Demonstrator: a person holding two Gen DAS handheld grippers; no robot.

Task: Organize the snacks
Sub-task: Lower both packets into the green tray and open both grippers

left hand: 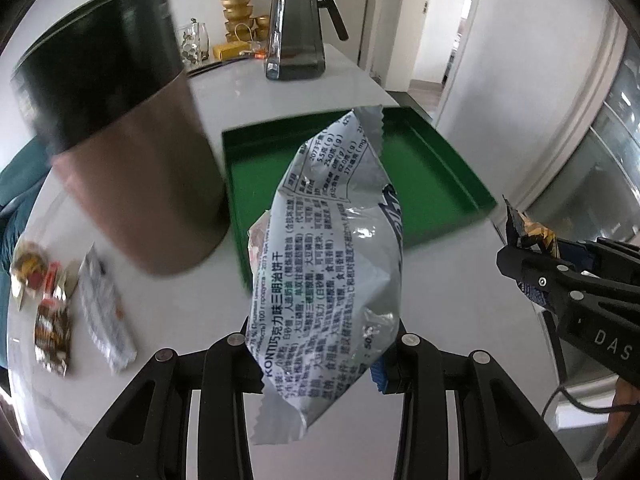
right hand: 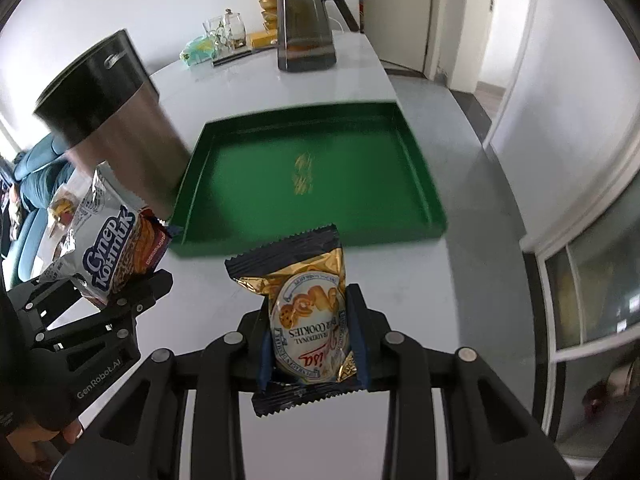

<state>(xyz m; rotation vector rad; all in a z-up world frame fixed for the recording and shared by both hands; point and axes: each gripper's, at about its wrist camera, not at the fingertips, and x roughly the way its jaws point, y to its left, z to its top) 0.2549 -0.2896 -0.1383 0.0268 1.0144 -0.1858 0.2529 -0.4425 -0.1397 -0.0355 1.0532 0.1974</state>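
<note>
Both grippers are matte black linkage frames with round silver pivot pins and blue finger pads. The left gripper (right hand: 116, 300), at lower left of the right wrist view, carries white "GenRobot.AI" lettering. The right gripper (left hand: 532, 256), at the right edge of the left wrist view, shows "DAS" and a thin dark cable.

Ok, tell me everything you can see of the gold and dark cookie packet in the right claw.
The cookie packet is a small sealed pillow pack of glossy foil, gold in the middle with dark serrated seals at both ends. A white oval label shows a chocolate-chip cookie picture and reads "Traditional ... Cookies", upside down in the right wrist view. It sits lengthwise between the fingers of the right claw, whose blue pads press its sides. It is held in the air above the white table, short of the green tray, touching nothing else.
</note>
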